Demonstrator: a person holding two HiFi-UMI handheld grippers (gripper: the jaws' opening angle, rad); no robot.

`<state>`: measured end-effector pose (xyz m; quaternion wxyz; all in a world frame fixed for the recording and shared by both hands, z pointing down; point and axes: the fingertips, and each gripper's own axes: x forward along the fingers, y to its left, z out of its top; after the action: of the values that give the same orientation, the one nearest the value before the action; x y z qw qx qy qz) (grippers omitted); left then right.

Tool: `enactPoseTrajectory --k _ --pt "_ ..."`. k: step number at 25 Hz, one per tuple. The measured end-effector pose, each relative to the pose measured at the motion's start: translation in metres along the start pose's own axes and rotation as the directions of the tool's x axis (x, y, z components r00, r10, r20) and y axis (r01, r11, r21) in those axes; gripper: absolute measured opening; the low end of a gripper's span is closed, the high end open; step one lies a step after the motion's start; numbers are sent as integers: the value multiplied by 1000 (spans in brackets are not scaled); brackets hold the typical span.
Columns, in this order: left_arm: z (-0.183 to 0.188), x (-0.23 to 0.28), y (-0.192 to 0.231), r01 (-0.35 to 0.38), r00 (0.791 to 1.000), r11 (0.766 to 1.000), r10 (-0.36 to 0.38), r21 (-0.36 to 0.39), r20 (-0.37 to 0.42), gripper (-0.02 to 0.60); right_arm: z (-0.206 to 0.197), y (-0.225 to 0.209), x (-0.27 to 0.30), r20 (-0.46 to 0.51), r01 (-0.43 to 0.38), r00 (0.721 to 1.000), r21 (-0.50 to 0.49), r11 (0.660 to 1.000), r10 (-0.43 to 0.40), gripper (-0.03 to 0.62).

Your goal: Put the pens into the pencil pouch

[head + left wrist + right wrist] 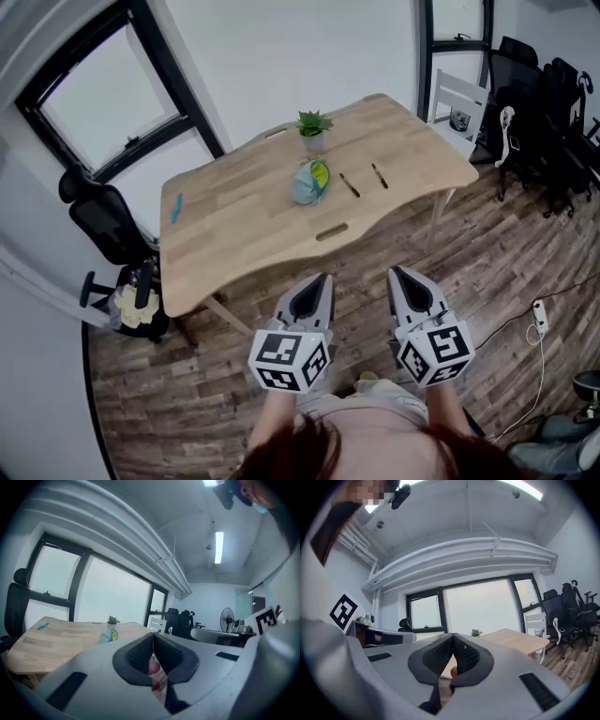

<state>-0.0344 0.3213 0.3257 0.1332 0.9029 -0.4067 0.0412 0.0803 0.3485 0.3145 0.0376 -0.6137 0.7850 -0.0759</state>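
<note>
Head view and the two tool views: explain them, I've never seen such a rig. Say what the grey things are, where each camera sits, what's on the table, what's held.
No robot here: a person holds a grasping tool in each hand. The head view comes from a camera on the person's head, looking down; the grey wedges are the left tool and right tool, patterned cubes included. The other two cameras ride on the tools and look along their jaws. Both pairs of jaws are closed together on nothing, so nothing is held. On the wooden table lie a light blue pencil pouch, one dark pen beside it, a second pen further right, a small potted plant behind and a small blue thing near the left edge.
</note>
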Motion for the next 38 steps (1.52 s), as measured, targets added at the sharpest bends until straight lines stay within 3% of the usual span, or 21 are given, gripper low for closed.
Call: enactPoseTrajectory --k 12,21,38 --pt "-6 49 -11 -79 996 996 78 -35 -33 3 -4 -47 26 -25 -85 996 14 996 85 0" --pt "-8 76 18 -115 991 993 113 -24 -71 3 -12 -52 67 -38 -141 989 28 990 142 0" --pt "26 183 108 -48 996 998 44 -51 -80 3 -5 -93 191 -50 -45 998 -26 999 43 2"
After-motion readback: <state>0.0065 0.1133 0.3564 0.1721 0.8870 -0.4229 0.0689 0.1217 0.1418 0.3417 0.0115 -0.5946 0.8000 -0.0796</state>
